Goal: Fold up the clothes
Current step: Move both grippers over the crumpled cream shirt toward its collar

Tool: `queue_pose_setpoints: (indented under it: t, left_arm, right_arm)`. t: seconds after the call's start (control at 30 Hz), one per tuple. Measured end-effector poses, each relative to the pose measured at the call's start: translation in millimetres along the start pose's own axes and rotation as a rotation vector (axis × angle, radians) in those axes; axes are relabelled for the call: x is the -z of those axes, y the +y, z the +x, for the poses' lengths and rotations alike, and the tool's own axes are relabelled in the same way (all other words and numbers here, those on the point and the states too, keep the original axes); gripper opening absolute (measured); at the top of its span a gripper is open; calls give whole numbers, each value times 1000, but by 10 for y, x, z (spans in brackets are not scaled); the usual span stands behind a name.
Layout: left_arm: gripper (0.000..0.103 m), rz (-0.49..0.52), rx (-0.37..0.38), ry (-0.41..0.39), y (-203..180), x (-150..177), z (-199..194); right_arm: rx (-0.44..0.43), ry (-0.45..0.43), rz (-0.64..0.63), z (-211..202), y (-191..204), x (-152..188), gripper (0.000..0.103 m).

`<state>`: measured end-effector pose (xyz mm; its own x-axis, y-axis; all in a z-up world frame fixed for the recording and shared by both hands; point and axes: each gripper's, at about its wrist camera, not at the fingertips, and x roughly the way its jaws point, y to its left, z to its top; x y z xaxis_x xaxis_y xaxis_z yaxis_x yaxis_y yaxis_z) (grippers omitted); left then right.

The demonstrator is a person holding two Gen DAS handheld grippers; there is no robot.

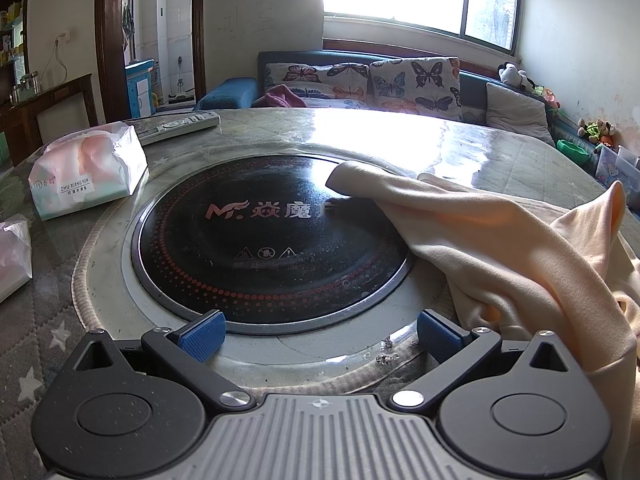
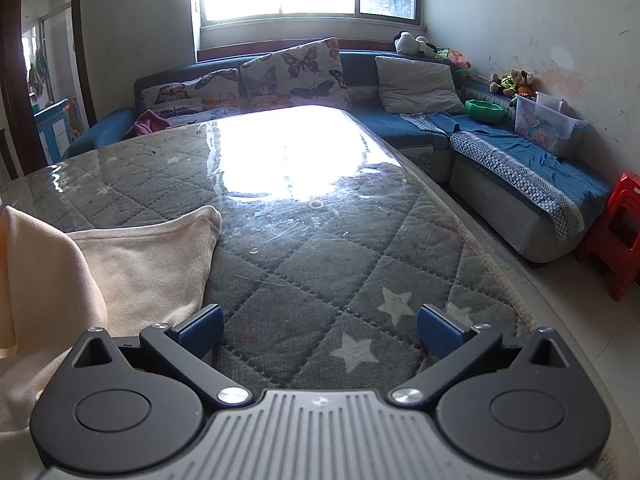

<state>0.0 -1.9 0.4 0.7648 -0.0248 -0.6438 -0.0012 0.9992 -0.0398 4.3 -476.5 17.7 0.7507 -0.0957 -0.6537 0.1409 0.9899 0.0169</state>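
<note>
Beside the cream garment [image 1: 500, 248], a tissue pack [image 1: 86, 170] flanks the cooktop [image 1: 256, 240].

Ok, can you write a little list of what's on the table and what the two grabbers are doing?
clothing: cream garment, unfolded, one end lying on the black cooktop
left gripper: open, holding nothing, over the cooktop rim
right gripper: open, holding nothing, over the quilted table cover
garment, right view: beside the left finger
other things: tissue pack, remote control
</note>
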Motion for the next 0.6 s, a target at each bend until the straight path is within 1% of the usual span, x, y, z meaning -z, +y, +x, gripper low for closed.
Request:
queue_pose_setpoints:
  t: [0.17, 0.37, 0.47, 0.6]
  left_arm:
    - [103, 9, -15, 20, -132, -18, -14]
    - [103, 18, -32, 42, -287, -36, -43]
    - [103, 8, -7, 14, -273, 54, -332]
    - [103, 14, -10, 20, -414, 98, -500]
  right_arm:
    - [-73, 1, 4, -145, -41, 71, 103]
    - [-85, -25, -86, -513, 239, 178, 103]
    - [-114, -44, -109, -735, 316, 248, 103]
    - [-150, -46, -120, -915, 422, 337, 103]
